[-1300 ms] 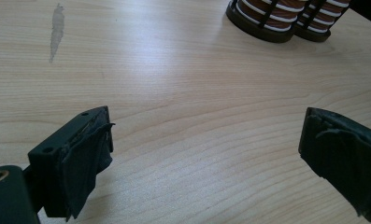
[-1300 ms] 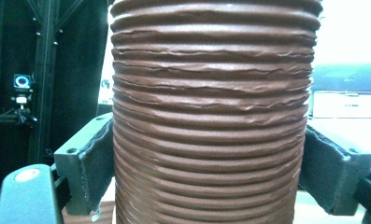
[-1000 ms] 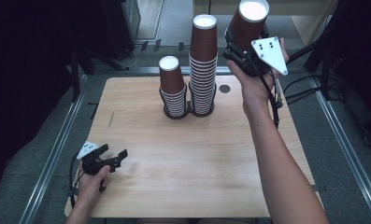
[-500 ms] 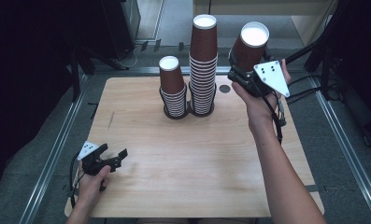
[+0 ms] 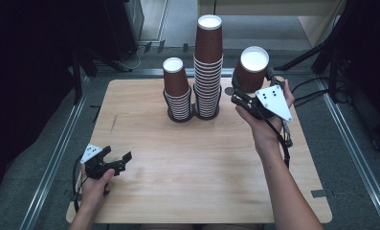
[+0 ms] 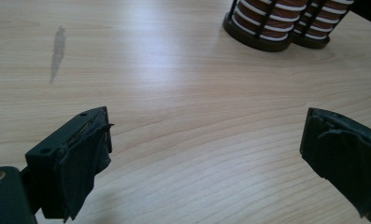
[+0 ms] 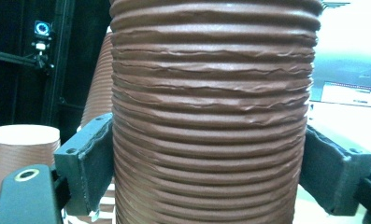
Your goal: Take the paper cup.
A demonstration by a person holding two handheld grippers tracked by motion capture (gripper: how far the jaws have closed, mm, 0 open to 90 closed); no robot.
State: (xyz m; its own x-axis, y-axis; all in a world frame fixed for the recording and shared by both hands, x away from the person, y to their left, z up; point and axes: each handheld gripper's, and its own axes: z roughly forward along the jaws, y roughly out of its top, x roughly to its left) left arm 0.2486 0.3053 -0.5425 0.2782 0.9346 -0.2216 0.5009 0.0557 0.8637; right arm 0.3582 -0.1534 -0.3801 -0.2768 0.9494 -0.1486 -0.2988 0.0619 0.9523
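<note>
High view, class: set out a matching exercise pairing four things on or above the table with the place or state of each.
Things:
1. tall cup stack
2. short cup stack
3. held cup
4. left gripper

States:
A. open, low over the table's near left
B. upside down in the right gripper
C. left holder
D. right holder

Pairs: 1-D, 2-C, 3-B, 4-A

The table (image 5: 202, 158) is pale wood with a fine, light grain and one short grey streak near its left side. The held cup (image 5: 250, 71) is reddish brown with horizontal ribbing and a white base. The taller stack (image 5: 208, 72) and the shorter stack (image 5: 177, 91) show brown cups banded by white rims, each in a black holder. The left tongs (image 5: 117, 161) and the right tongs (image 5: 245, 98) are black; both carry pale grey plates, the right one marked with black dots.
</note>
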